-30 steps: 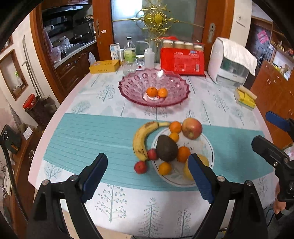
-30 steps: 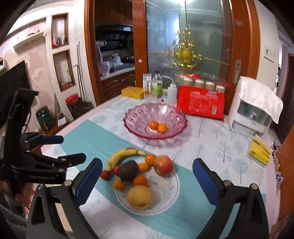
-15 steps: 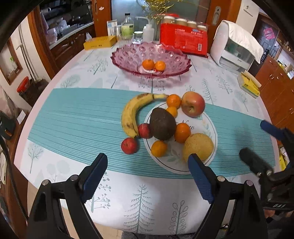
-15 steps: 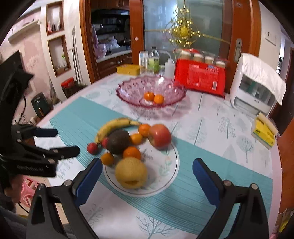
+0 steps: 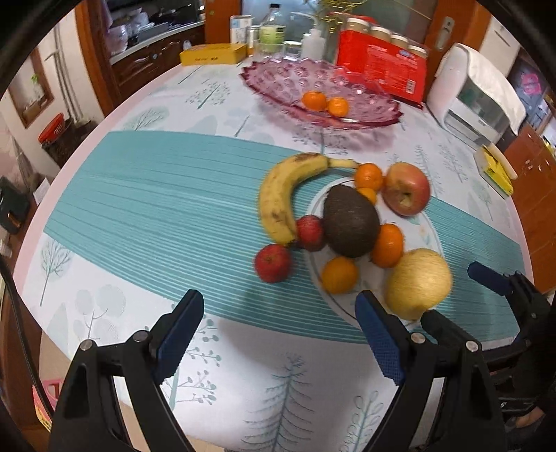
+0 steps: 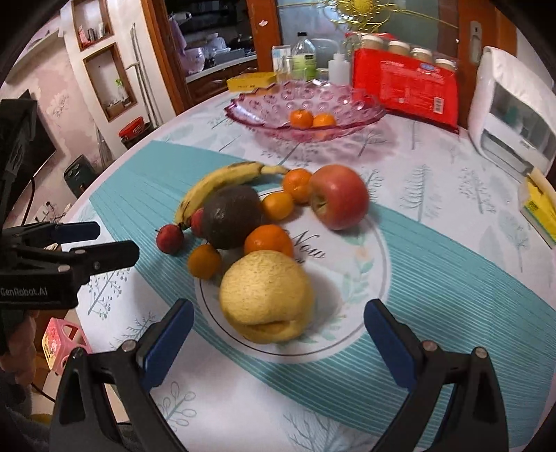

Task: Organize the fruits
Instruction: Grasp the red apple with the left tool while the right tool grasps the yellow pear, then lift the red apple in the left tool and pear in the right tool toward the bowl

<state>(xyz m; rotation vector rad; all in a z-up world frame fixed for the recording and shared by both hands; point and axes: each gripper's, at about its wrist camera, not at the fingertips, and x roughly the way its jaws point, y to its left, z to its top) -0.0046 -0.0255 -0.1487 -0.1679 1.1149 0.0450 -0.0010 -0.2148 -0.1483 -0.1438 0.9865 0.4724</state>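
Observation:
A white plate (image 5: 427,240) (image 6: 347,278) on the teal runner carries an avocado (image 5: 349,226), a yellow pear (image 5: 418,281) (image 6: 266,295), a red apple (image 5: 406,189) and several small oranges. A banana (image 5: 278,194) and a small red fruit (image 5: 272,262) lie just left of the plate. Farther back, a pink glass bowl (image 5: 278,80) (image 6: 264,104) holds two tangerines (image 5: 314,101). My left gripper (image 5: 278,330) hangs open above the near table edge, short of the red fruit. My right gripper (image 6: 278,333) is open too, its fingers flanking the pear without touching it.
Behind the bowl stand a red pack of jars (image 5: 382,66), bottles (image 5: 271,31) and a yellow box (image 5: 212,55). A white appliance under a cloth (image 5: 476,97) and a yellow packet (image 5: 497,170) sit at the right. The round table's edge curves close below both grippers.
Both grippers have sunk toward the table and tilted further down, so the plate of fruit looms larger and nearer. Their jaws stay as wide as before.

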